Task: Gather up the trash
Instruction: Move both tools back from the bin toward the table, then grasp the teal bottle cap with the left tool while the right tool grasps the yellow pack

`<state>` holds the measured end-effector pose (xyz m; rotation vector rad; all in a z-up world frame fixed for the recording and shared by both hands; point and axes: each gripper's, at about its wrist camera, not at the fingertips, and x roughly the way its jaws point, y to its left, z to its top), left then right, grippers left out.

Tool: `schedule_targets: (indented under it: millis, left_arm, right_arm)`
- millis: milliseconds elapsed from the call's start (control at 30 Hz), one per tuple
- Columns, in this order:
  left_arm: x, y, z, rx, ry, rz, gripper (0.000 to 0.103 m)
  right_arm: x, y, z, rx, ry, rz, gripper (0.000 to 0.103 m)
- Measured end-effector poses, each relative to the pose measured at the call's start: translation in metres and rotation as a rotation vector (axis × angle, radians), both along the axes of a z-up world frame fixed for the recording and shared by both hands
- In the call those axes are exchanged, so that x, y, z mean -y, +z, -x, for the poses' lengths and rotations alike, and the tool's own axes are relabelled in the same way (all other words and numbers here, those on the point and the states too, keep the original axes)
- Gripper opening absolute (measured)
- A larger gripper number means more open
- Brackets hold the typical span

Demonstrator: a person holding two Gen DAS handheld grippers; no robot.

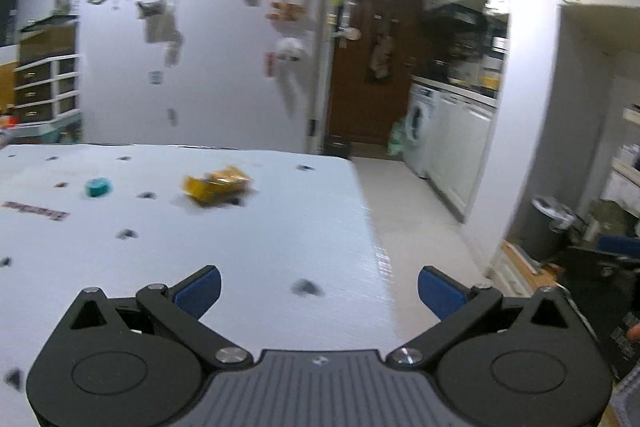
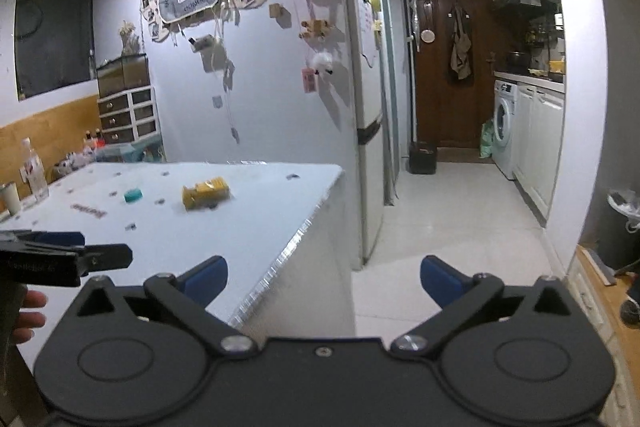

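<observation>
At the bottom of the left wrist view we see our left gripper with its blue pads wide apart and nothing between them, hanging above the near right part of the white table. At the bottom of the right wrist view our right gripper is also spread apart and empty, and it hangs over the table corner and the floor beside it. Further on, in the middle left of both views, a crumpled yellow wrapper lies on the table, and just to its left there is a small teal cap; both look like the trash we must collect, and both are well apart from our grippers. At the right edge of the right wrist view a dark trash bin with a white liner stands on the floor, far from the table. We judge that the wrapper is light and thin, so a pad that arrives too flat may push it away instead of pinching it. The cap is low and round, so it may slip out and roll. The left view is blurred, so our aim is less sure.
</observation>
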<state>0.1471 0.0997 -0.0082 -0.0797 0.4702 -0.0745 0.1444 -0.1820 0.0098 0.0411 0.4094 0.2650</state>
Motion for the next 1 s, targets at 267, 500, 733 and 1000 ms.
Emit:
schedule_targets:
  millis: [267,500,733,1000]
  left_arm:
    - [-0.082,0.012,-0.058,0.017,0.124,-0.040,0.103]
    - [-0.140,0.017,-0.126,0.032,0.217,-0.020,0.103]
    - [-0.202,0.001,-0.207,-0.019,0.323,0.010,0.103]
    - [-0.251,-0.017,-0.274,-0.062,0.356,-0.014,0.103]
  right_arm:
    - [-0.059,0.011,-0.053,0.026,0.049,-0.036,0.103]
    - [-0.114,0.024,-0.118,0.053,0.100,-0.017,0.103]
    - [-0.156,0.023,-0.185,0.053,0.128,-0.050,0.103]
    - [-0.195,-0.003,-0.234,0.012,0.167,-0.023,0.103]
